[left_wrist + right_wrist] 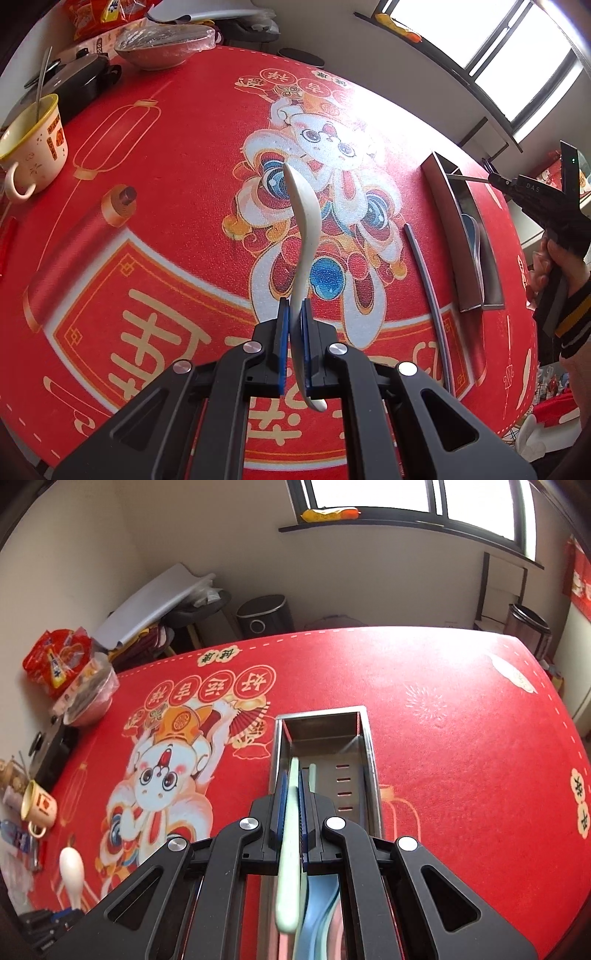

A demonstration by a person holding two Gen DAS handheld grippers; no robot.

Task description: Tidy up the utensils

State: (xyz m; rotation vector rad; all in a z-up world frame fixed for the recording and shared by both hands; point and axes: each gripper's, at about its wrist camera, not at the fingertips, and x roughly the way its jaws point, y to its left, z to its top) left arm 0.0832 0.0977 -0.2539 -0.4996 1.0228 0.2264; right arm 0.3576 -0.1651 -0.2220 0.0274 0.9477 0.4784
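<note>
Cup (35,144), cream with a yellow rim and a metal spoon handle standing in it, sits at the far left of the red festive tablecloth (177,192). The left gripper (294,314) is clamped on a white ceramic spoon (303,236), held above the cloth. A dark chopstick (428,295) lies beside the steel utensil tray (364,738). Over the tray, the right gripper (293,805) pinches a pale green utensil (290,849), perhaps a spoon handle; blue and pink spoons (319,915) lie inside.
</note>
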